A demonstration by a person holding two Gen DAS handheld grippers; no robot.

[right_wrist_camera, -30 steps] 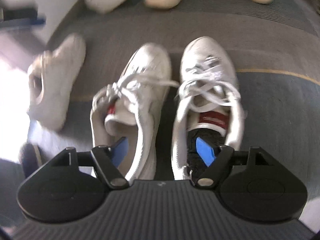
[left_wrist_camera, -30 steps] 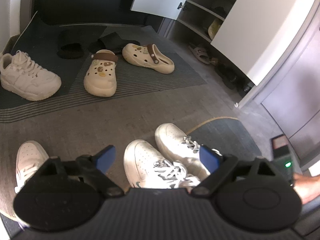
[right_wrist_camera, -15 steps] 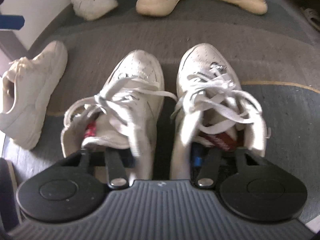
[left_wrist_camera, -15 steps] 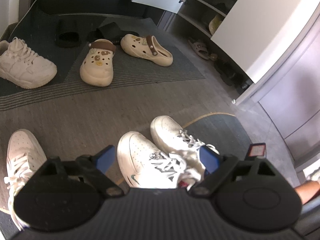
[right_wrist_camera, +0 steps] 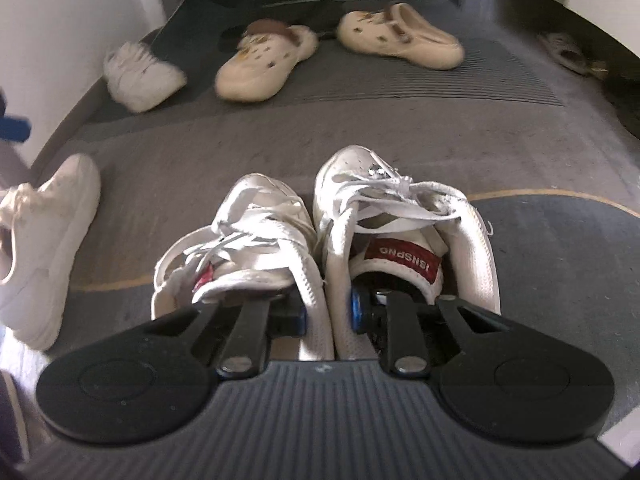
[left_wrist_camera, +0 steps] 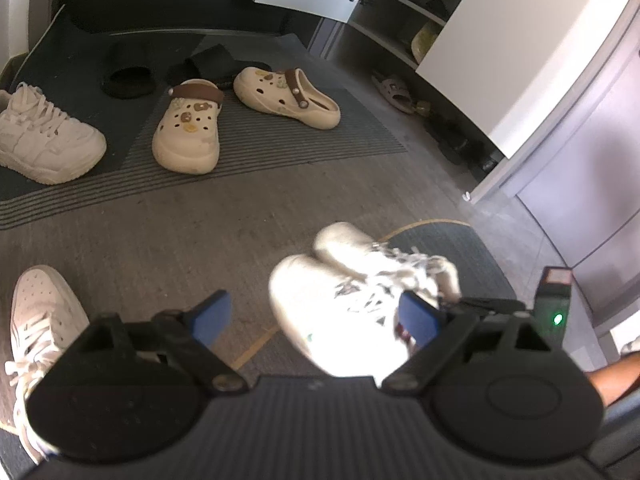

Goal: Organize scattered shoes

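Observation:
My right gripper (right_wrist_camera: 327, 314) is shut on the inner walls of a pair of white lace-up sneakers (right_wrist_camera: 404, 216), one finger inside each shoe, pressing the two together. The pair also shows blurred in the left wrist view (left_wrist_camera: 352, 292), raised off the carpet. My left gripper (left_wrist_camera: 316, 318) is open and empty, hovering beside the pair. A third white sneaker (left_wrist_camera: 40, 320) lies at the lower left; it also shows in the right wrist view (right_wrist_camera: 44, 240).
Two cream clogs (left_wrist_camera: 188, 128) (left_wrist_camera: 288, 94), a chunky white sneaker (left_wrist_camera: 44, 136) and black slides (left_wrist_camera: 128, 74) lie on the striped mat (left_wrist_camera: 280, 144). An open shoe cabinet (left_wrist_camera: 416, 12) with sandals (left_wrist_camera: 394, 90) below stands at right.
My right gripper closed on the inner walls of the two sneakers, squeezed them together and lifted them. The left gripper stayed open and shifted slightly.

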